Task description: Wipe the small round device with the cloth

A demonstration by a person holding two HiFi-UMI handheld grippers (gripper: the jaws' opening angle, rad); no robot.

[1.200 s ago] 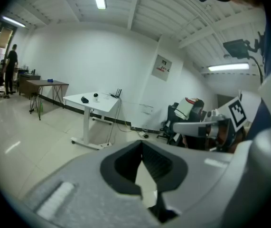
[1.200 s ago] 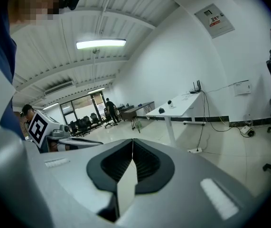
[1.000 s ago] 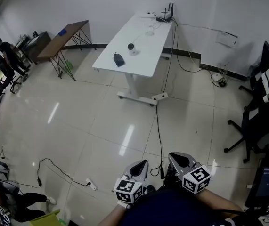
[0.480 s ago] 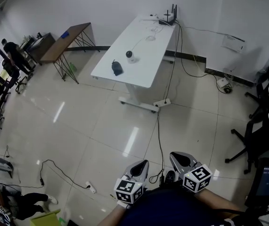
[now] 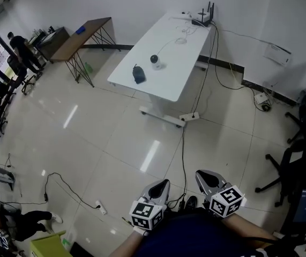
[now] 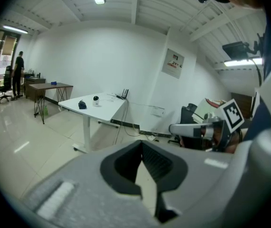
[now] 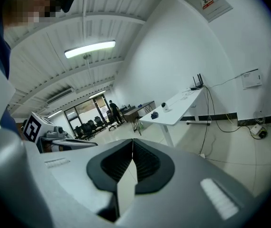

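Observation:
A small round white device (image 5: 155, 61) stands on a white table (image 5: 187, 68) far ahead, with a dark crumpled cloth (image 5: 138, 74) lying just left of it. Both show small in the left gripper view, the device (image 6: 96, 99) beside the cloth (image 6: 82, 104), and in the right gripper view, the device (image 7: 163, 106) behind the cloth (image 7: 154, 114). My left gripper (image 5: 163, 186) and right gripper (image 5: 202, 177) are held close to my body at the bottom of the head view, several floor tiles short of the table. Both are shut with nothing between the jaws.
A black cable (image 5: 182, 143) runs along the floor from my feet to a power strip (image 5: 187, 116) at the table's base. A router (image 5: 203, 18) sits at the table's far end. A brown desk (image 5: 81, 37) stands left, office chairs (image 5: 295, 170) right, and a person (image 5: 21, 48) far left.
The table with the device and cloth has drifted slightly right and grown a little in the head view. Both grippers keep their place near my body, still shut.

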